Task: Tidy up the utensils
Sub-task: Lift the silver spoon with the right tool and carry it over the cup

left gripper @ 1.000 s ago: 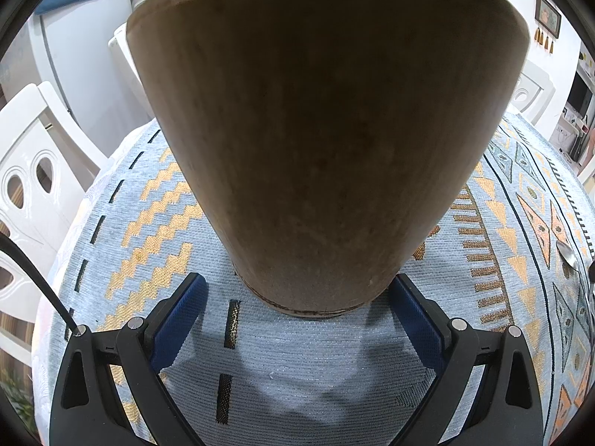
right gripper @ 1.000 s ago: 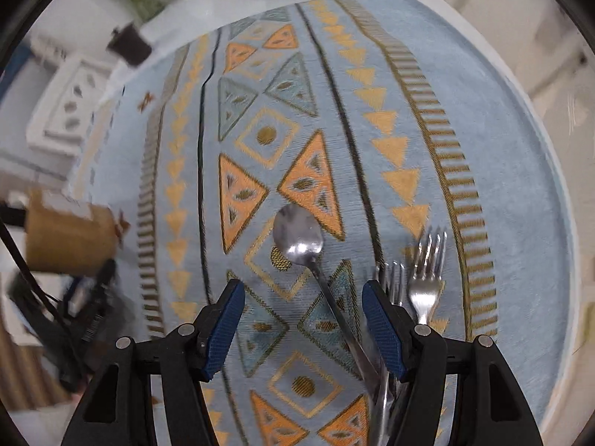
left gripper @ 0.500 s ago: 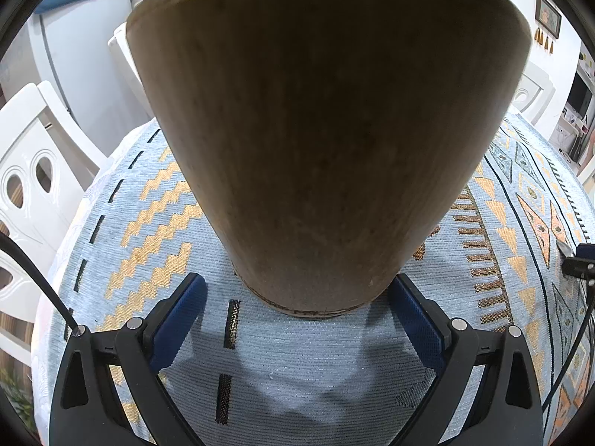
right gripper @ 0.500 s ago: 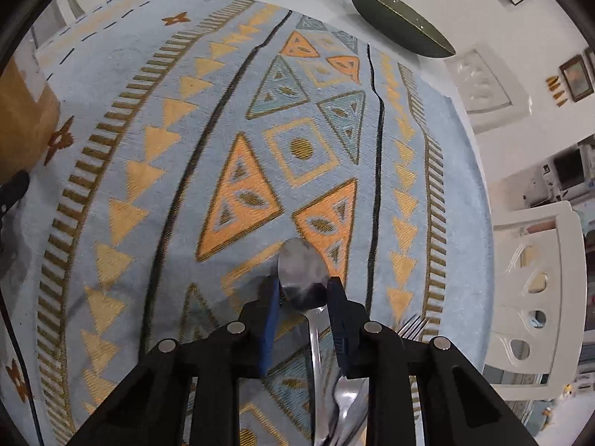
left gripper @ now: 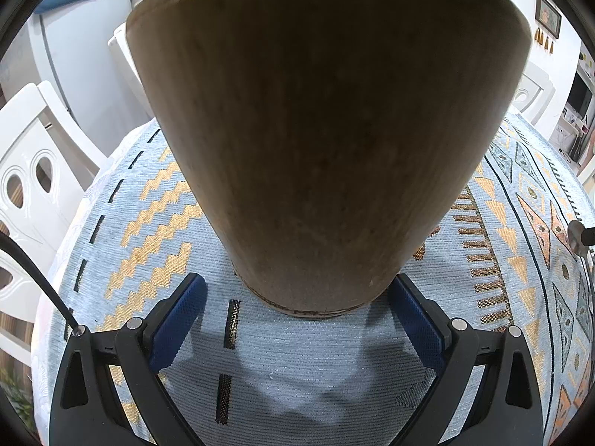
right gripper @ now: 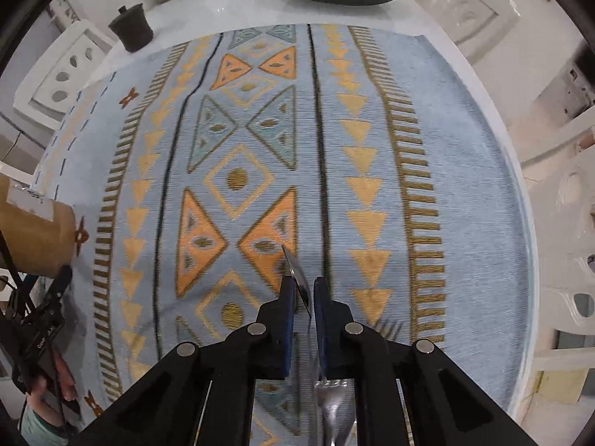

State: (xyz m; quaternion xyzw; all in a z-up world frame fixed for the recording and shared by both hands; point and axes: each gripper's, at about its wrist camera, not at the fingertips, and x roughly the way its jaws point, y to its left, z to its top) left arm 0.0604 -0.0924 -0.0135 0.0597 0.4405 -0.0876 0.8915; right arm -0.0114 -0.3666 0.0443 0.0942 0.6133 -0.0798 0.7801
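while right tool was closing on spoon, left tool, spread wide, bracketed wooden holder base. next: carry spoon, drop in holder.

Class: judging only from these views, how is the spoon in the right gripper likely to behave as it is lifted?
The spoon looks like polished metal, so probably stiff but slippery. The right gripper, its jaws closing, pinches it edge-on near the bowl, so the long handle may pivot or swing. It is thin, likely light.

Black left gripper, blue pads, silver screws, black cable, matching right gripper
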